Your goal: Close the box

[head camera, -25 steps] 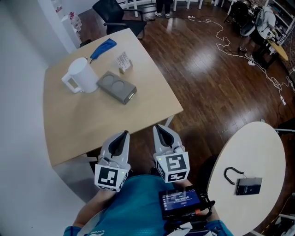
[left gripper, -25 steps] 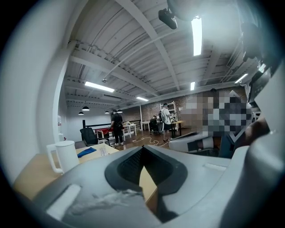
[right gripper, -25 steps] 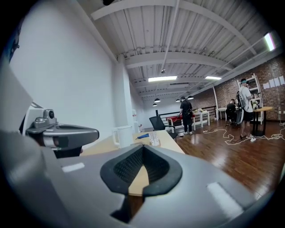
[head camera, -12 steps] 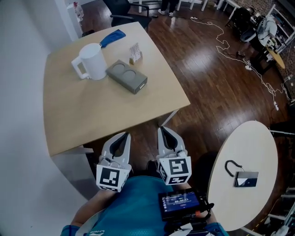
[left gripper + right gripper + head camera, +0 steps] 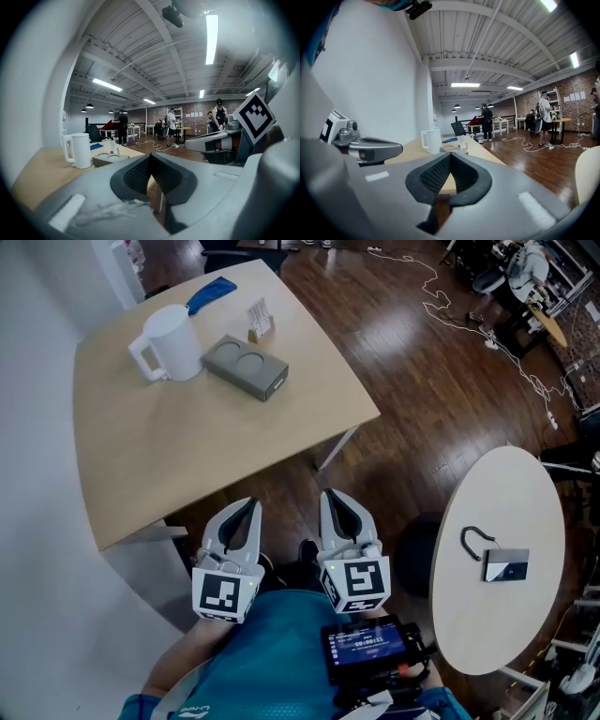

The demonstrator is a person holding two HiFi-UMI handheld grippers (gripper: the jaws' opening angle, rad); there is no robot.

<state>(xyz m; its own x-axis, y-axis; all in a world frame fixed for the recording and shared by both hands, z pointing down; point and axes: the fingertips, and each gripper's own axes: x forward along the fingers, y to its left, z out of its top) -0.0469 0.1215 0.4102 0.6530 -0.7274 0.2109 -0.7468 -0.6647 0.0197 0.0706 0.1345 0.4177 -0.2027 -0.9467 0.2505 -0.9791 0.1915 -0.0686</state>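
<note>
The grey box [image 5: 246, 367] is lying flat on the far part of the wooden table [image 5: 169, 456], well apart from both grippers, its top face showing two round recesses side by side. Nothing is sitting in those recesses, and whether a lid is raised cannot be told from here. A white jug [image 5: 172, 343] with a handle is standing upright just beside the box; its inside is not showing. Behind them a blue object [image 5: 210, 293] is lying near the table's far edge, and a small card stand [image 5: 259, 319] is standing near the box, its print too small to read.

The left gripper [image 5: 246, 512] and the right gripper [image 5: 333, 501] are being held side by side close to the person's body, off the table's near edge and over the dark floor. Each gripper's own view is showing its ribbed pads meeting at the tip, jaws together with nothing between them. Their cubes are showing black-and-white square markers.

A screen unit [image 5: 367, 646] is hanging at the person's chest, its lines of text too small to read. On the round white table [image 5: 487, 634] to the right, a dark device [image 5: 506, 567] with a loop strap is lying alone
</note>
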